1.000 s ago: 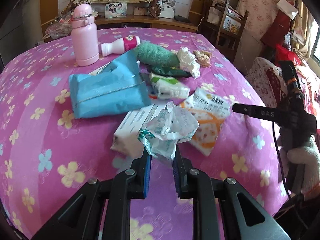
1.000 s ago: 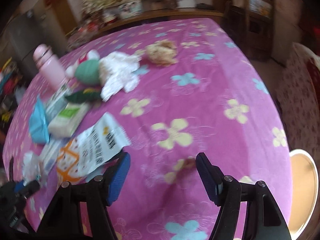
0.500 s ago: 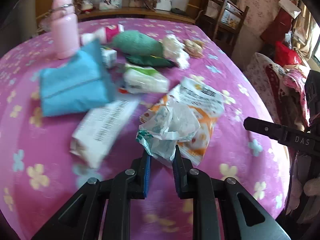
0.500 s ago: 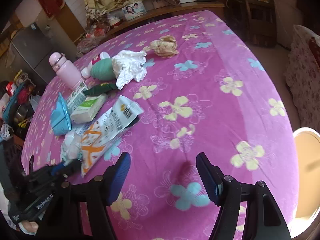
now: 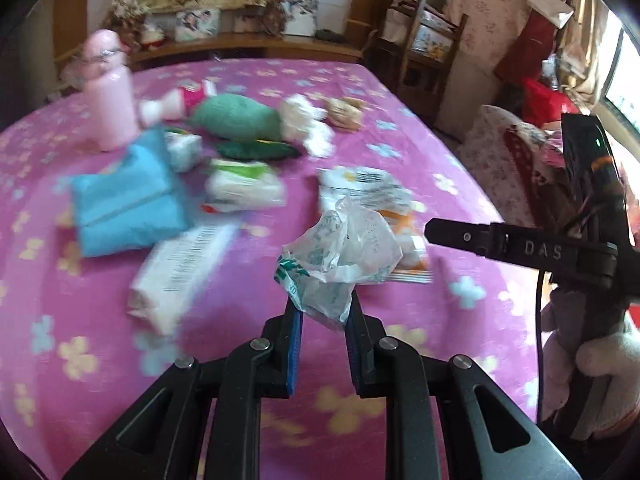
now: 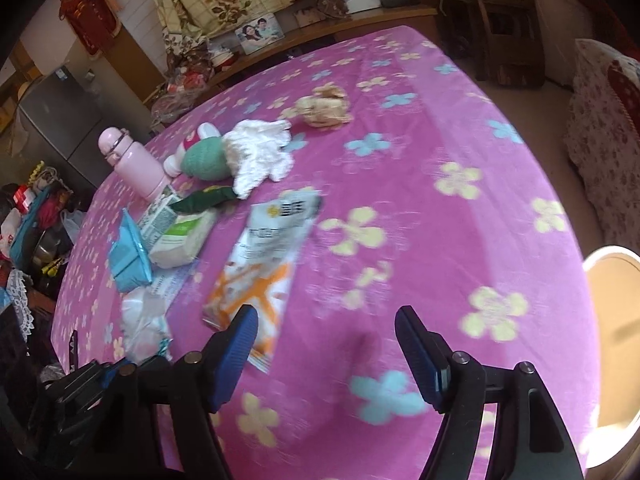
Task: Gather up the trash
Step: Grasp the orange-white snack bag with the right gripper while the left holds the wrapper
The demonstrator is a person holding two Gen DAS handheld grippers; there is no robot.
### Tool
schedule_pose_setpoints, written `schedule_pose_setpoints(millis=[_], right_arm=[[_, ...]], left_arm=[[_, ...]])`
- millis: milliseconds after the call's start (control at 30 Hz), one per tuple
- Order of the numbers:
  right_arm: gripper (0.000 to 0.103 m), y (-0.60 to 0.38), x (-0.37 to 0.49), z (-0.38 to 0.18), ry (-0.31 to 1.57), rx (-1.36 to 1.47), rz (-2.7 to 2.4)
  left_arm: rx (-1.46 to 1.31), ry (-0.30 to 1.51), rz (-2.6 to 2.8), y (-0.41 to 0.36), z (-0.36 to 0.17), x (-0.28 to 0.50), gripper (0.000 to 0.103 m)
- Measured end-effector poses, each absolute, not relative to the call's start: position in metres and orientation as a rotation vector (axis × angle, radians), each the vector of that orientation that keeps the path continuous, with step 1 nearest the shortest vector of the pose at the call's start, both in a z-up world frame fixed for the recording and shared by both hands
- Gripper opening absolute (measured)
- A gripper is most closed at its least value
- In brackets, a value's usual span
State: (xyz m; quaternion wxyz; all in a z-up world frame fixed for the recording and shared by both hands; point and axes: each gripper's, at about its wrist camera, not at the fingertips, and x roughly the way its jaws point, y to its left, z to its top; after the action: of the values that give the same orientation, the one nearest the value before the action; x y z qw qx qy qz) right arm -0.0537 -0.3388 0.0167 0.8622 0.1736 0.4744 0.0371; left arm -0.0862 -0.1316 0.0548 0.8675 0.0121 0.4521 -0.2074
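My left gripper [image 5: 323, 312] is shut on a crumpled clear wrapper with green print [image 5: 340, 256], lifted just above the pink flowered tablecloth [image 5: 248, 304]. Behind it lies an orange and white packet [image 5: 384, 196]. In the right wrist view, my right gripper [image 6: 326, 332] hovers over bare cloth with its jaws opening and nothing between them. The orange and white packet [image 6: 260, 276] ends beside its left finger [image 6: 236, 336]. At the lower left of that view are the held wrapper [image 6: 144, 328] and the left gripper [image 6: 92, 380].
Spread over the table are a blue tissue pack [image 5: 124, 200], a barcoded white box [image 5: 180, 268], a wipes pack [image 5: 244, 188], a white tissue [image 6: 260, 156], a brown paper wad [image 6: 324, 106] and a pink bottle [image 5: 110, 112]. A round cream container [image 6: 612, 320] stands right of the table.
My left gripper has carried the wrapper to the right, off the white box and in front of the orange packet. The right gripper has drawn back from the packet, its jaws slightly wider.
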Motion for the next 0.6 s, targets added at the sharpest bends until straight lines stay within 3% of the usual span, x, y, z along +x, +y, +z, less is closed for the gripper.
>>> schedule_pose_setpoints(millis=[600], right_arm=[[0.079, -0.252, 0.015, -0.007, 1.062, 0.136, -0.124]], left_arm=[[-0.013, 0.943, -0.325, -0.072, 0.038, -0.075, 0.021]])
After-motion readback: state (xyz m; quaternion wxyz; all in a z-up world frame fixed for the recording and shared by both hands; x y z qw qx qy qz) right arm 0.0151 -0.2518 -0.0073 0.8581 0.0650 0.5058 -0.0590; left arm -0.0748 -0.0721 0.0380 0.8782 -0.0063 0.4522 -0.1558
